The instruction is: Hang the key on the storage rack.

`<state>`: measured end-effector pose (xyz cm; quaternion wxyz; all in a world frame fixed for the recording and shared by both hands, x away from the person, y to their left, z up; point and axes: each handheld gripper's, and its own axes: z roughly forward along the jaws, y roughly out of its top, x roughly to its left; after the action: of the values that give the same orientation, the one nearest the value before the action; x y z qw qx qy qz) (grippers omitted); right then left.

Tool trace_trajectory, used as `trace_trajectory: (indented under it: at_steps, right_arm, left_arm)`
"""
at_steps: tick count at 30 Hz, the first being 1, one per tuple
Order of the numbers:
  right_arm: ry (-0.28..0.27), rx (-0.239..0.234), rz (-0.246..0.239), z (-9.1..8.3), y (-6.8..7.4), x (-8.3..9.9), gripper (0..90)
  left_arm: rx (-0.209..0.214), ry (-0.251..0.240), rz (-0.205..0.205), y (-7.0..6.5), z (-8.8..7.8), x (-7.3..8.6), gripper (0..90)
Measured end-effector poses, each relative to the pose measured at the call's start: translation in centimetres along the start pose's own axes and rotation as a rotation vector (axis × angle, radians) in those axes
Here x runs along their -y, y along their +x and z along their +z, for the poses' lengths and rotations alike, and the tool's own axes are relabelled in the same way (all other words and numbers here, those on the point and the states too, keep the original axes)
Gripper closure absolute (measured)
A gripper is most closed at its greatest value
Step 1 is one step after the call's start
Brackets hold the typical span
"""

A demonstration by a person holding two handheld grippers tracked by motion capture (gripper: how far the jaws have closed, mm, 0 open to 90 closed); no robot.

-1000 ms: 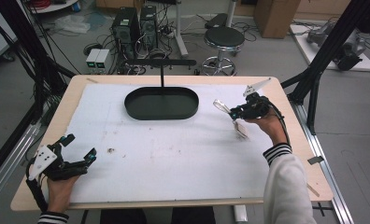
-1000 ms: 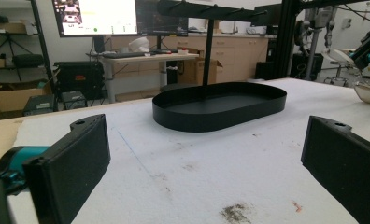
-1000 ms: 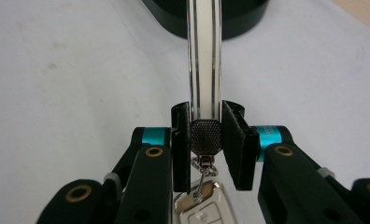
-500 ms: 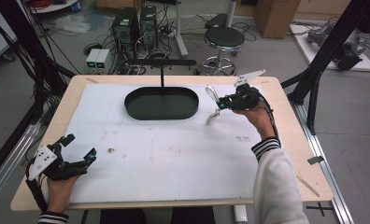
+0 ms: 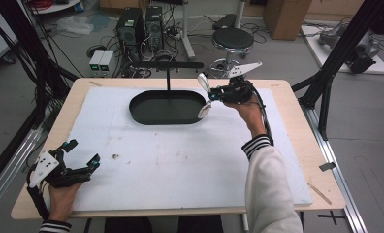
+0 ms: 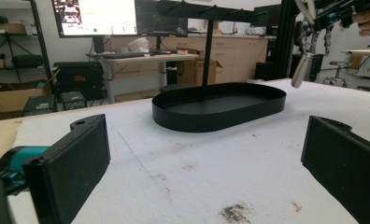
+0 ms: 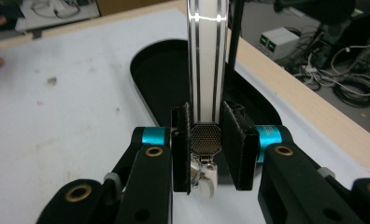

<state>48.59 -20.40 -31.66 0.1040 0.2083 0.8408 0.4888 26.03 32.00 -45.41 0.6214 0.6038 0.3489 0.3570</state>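
The watch (image 7: 206, 70) has a glossy white strap, smooth like plastic, with a shiny metal clasp that's finely textured. The tray (image 5: 167, 108) looks like matt black metal, and the table (image 5: 296, 145) is pale wood under a scuffed white sheet (image 5: 180, 165), kinda foamy and stained.

— In your right tool (image 7: 205, 144) view, where does the watch strap (image 7: 206, 56) end?
— The top edge cuts it off above the black tray (image 7: 160, 79).
— And the buckle end?
— Blurred, half hidden between the tool's jaws.
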Motion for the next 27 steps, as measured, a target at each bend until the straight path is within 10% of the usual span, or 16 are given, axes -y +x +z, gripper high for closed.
trace_trajectory:
  at_steps: [27]
  right_arm:
    - [-0.076, 0.021, 0.101, 4.3, -2.1, -0.2, 74.2]
  left_arm:
    - [0.001, -0.005, 0.000, 0.0, 0.0, 0.0, 1.7]
